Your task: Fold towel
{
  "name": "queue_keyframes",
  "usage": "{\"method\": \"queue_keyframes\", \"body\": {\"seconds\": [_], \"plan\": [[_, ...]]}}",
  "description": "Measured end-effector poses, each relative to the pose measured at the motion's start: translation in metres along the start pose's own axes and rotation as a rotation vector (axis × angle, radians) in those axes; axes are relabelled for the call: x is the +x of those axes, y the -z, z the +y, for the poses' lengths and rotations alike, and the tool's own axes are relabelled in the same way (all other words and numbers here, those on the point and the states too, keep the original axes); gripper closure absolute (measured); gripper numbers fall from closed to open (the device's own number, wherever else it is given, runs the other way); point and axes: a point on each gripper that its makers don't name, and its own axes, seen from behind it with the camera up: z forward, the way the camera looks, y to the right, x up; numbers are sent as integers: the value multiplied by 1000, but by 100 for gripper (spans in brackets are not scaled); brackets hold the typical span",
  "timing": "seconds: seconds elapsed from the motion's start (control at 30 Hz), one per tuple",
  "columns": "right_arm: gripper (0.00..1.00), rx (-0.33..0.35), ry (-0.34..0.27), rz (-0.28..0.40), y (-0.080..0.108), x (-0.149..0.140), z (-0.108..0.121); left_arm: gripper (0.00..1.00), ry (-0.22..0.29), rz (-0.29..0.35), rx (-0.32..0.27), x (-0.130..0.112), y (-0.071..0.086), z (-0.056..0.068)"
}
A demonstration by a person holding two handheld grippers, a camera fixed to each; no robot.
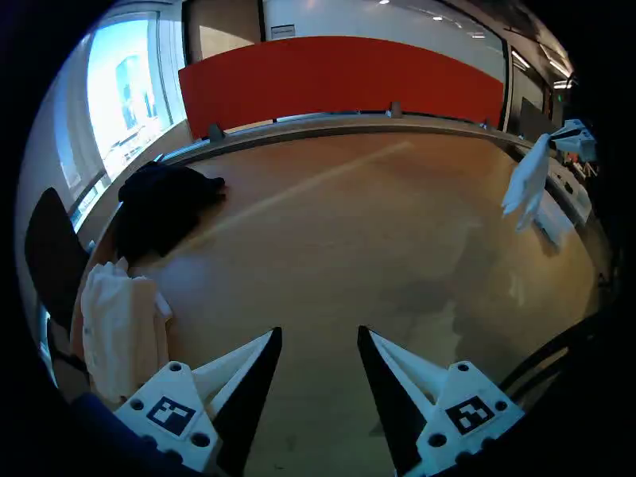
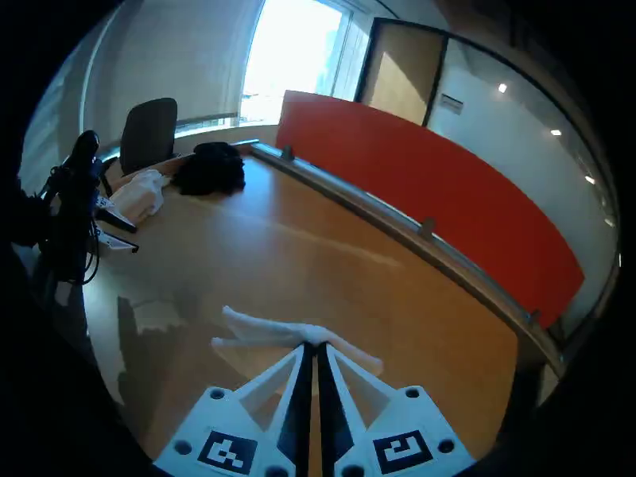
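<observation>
Closest to my right camera, the right claw has its two fingers pinched together on a crumpled white cloth towel, which dangles from the tips above the long orange-brown wooden bench. In the left gripper view my left claw sits with its fingers spread apart over the benchtop, and the towel hangs limp at the far right. A heap of black fabric and a pile of white cloth lie at the bench's left end.

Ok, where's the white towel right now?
The white cloth towel hangs pinched in the right claw above the orange-brown wooden table; in the left gripper view it dangles at the far right.
</observation>
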Motion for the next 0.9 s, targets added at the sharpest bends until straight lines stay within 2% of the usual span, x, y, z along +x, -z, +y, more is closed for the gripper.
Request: {"method": "queue_keyframes", "body": {"seconds": [0.7,0.9], "plan": [[95,-131,-53,-32,29,-26,105,30,0,-13,6,2,-6,-1],[95,-164,-57,-64,38,-41,133,30,-4,-13,8,4,-7,0]]}}
